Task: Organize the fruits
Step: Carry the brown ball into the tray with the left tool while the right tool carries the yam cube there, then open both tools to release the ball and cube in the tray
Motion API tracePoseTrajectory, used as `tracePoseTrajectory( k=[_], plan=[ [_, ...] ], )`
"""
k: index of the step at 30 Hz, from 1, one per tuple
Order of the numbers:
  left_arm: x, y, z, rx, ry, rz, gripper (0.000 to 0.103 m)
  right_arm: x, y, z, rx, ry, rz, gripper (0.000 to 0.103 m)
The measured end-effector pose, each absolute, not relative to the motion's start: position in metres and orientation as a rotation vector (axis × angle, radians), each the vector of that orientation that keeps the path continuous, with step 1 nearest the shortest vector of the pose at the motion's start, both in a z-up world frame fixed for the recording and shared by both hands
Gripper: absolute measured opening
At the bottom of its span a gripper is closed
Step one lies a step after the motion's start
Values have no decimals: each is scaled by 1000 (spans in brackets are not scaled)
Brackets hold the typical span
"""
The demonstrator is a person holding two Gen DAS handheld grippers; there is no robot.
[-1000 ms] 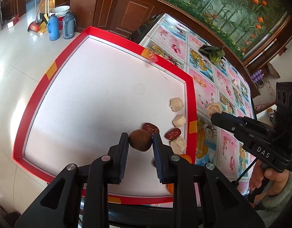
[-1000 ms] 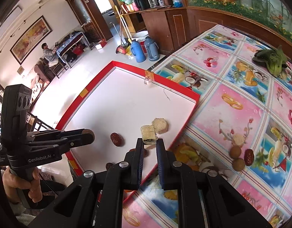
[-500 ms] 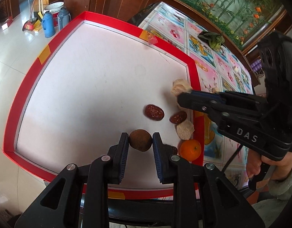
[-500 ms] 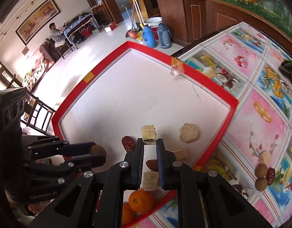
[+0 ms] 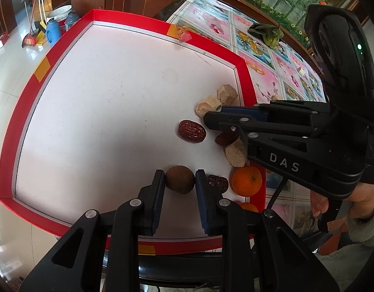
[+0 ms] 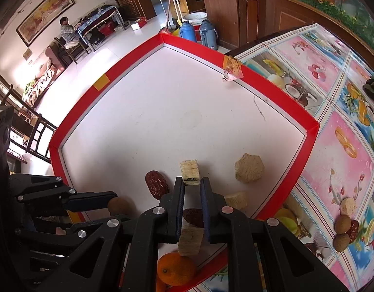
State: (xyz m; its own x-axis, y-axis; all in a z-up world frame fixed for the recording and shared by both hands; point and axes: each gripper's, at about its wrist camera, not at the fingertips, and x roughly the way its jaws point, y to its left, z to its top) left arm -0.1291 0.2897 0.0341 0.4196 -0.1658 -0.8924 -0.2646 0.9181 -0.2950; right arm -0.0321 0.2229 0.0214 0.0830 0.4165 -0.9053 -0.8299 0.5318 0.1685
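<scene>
Both fingers are loaded, left gripper (image 5: 179, 180) clamping the longan (image 5: 179, 179), right gripper (image 6: 191, 184) the wafer chunk (image 6: 189, 171), so I'd lower each gently beside its kind.

Fruit tally, called across both views.
Four red dates (image 5: 192, 131) are counted, three on the tray (image 6: 281, 92) and one on the tablecloth (image 6: 332, 146) at right; three brown round fruits (image 5: 179, 179), two on that cloth; two oranges (image 5: 246, 181) at the near edge; five pale chunks (image 6: 249, 168) are seen.
</scene>
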Motion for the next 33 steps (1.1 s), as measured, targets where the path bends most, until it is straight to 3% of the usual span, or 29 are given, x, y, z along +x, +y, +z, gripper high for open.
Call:
tracePoseTrajectory(
  k=[12, 17, 20, 22, 23, 33],
  plan=[
    [-130, 290, 33, -437, 1146, 62, 23, -34, 226, 16, -467, 1140, 971, 17],
    [-131, 294, 32, -478, 1138, 63, 24, -33, 224, 18, -467, 1138, 961, 23],
    [-132, 295, 33, -496, 1124, 62, 34, -37, 219, 25, -462, 1122, 965, 29],
    [-131, 295, 35, -495, 1113, 67, 56, -38, 216, 30, -459, 1110, 971, 31],
    [-131, 295, 36, -492, 1110, 76, 60, -39, 214, 32, -458, 1103, 972, 33],
    [-137, 294, 44, -513, 1083, 109, 63, -41, 155, 70, -359, 1037, 934, 51]
  ],
)
